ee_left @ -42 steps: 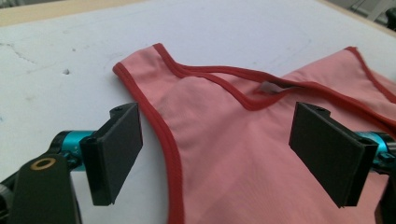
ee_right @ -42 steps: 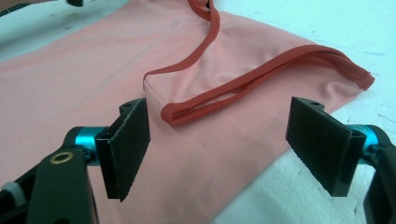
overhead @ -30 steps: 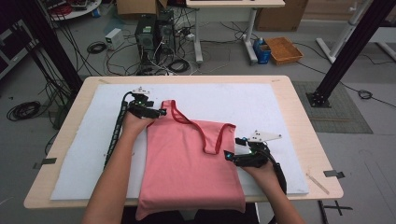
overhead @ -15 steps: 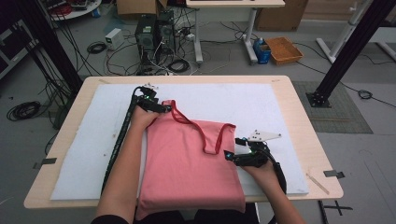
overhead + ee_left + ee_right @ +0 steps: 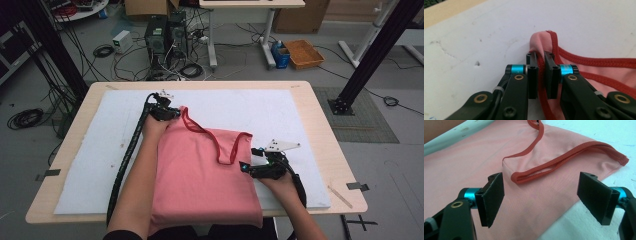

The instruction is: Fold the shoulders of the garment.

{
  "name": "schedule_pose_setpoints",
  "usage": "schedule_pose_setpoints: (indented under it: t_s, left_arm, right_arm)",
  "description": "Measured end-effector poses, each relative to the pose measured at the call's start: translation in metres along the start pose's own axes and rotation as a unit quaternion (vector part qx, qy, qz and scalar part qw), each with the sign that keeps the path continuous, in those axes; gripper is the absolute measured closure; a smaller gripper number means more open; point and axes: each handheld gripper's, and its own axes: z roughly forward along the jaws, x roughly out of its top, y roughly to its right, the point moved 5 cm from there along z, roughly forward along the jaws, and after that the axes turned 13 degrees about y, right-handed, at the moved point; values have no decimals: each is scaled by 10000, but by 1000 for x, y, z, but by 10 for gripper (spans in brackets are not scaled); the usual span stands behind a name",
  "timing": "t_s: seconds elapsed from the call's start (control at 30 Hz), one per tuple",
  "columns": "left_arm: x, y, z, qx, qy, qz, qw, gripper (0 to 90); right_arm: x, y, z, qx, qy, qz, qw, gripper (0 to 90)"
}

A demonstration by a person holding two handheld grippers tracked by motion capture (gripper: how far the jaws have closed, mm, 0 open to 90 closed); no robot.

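A pink cloth bag (image 5: pixel 200 175) with a red strap (image 5: pixel 220 142) lies flat on the white foam sheet (image 5: pixel 280 110). My left gripper (image 5: pixel 167 113) is at the bag's far left corner. In the left gripper view its jaws have just been closing, and the left gripper (image 5: pixel 540 55) is now shut on the bunched pink corner (image 5: pixel 537 40) and its red strap (image 5: pixel 599 60). My right gripper (image 5: pixel 245 167) rests at the bag's right edge. In the right gripper view it (image 5: pixel 541 180) is open, its pads apart over the pink cloth (image 5: pixel 461 170) near the strap loop (image 5: pixel 564 157).
The foam sheet covers most of a wooden table (image 5: pixel 325 125). Both forearms come in from the near edge, the left one lying over the bag. Beyond the table are floor cables, a computer tower (image 5: pixel 157 35), an orange tray (image 5: pixel 304 52) and black frame posts (image 5: pixel 372 50).
My left gripper moved a little right to the bag's far left corner and its jaws closed on the cloth and strap. The right gripper stayed where it was, still open.
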Motion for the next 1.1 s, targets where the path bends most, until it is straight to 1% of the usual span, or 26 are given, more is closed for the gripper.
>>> schedule_pose_setpoints:
  t_s: [0.1,0.13,0.23,0.27,0.3,0.37,0.43,0.47,0.53,0.6,0.67,0.7,0.8,0.87,0.9,0.93,0.97,1.0,1.03,1.07,1.1]
  left_arm:
    - [8,5,-7,-146,176,30,9997,833]
    - [11,8,-10,-190,275,43,9994,833]
    - [16,16,-23,-285,501,100,9983,834]
    - [17,20,-28,-325,604,76,9976,834]
    - [17,22,-32,-360,655,67,9972,833]
    - [16,30,-43,-436,787,60,9959,833]
    - [14,38,-56,-520,960,38,9940,833]
    - [13,43,-62,-565,1076,3,9926,833]
    - [7,53,-74,-615,1238,25,9904,833]
    - [-2,61,-85,-672,1314,50,9890,832]
    - [-13,69,-93,-685,1329,9,9888,832]
    - [-18,72,-97,-691,1312,29,9889,832]
    - [-31,80,-106,-700,1240,35,9898,829]
    - [-39,85,-111,-687,1208,2,9903,827]
    - [-43,88,-114,-683,1175,-11,9907,807]
    - [-47,90,-116,-677,1161,-39,9909,807]
    - [-51,92,-118,-674,1130,-77,9913,740]
    - [-55,94,-121,-667,1069,-99,9920,740]
    - [-58,96,-123,-678,1025,-123,9923,702]
    - [-63,99,-127,-704,986,-161,9925,571]
    - [-65,101,-129,-701,970,-161,9927,571]
  right_arm:
    - [0,0,0,9,5,0,10000,218]
    - [0,0,0,12,6,4,10000,217]
    - [0,0,0,10,7,11,10000,218]
    - [0,0,0,12,7,14,10000,218]
    - [0,0,0,2,4,22,10000,218]
    - [0,0,-1,5,4,16,10000,218]
    - [0,0,-1,4,21,4,10000,218]
    - [0,0,0,4,24,7,10000,218]
    - [0,0,0,-3,26,1,10000,218]
    - [0,0,-1,-8,24,-2,10000,218]
    - [0,0,-1,-15,24,-15,10000,218]
    - [0,-1,0,-22,25,-20,10000,218]
    - [0,-1,0,-35,10,-27,10000,218]
    - [0,-1,0,-39,5,-22,10000,218]
    - [0,-1,0,-53,8,-15,10000,218]
    - [0,-1,0,-53,8,-15,10000,218]
    - [0,-1,0,-58,7,-17,10000,218]
    - [0,-1,0,-58,7,-17,10000,218]
    - [0,-1,0,-56,7,-32,10000,218]
    - [0,-1,0,-72,-30,-25,10000,218]
    - [0,-1,0,-72,-30,-25,10000,218]
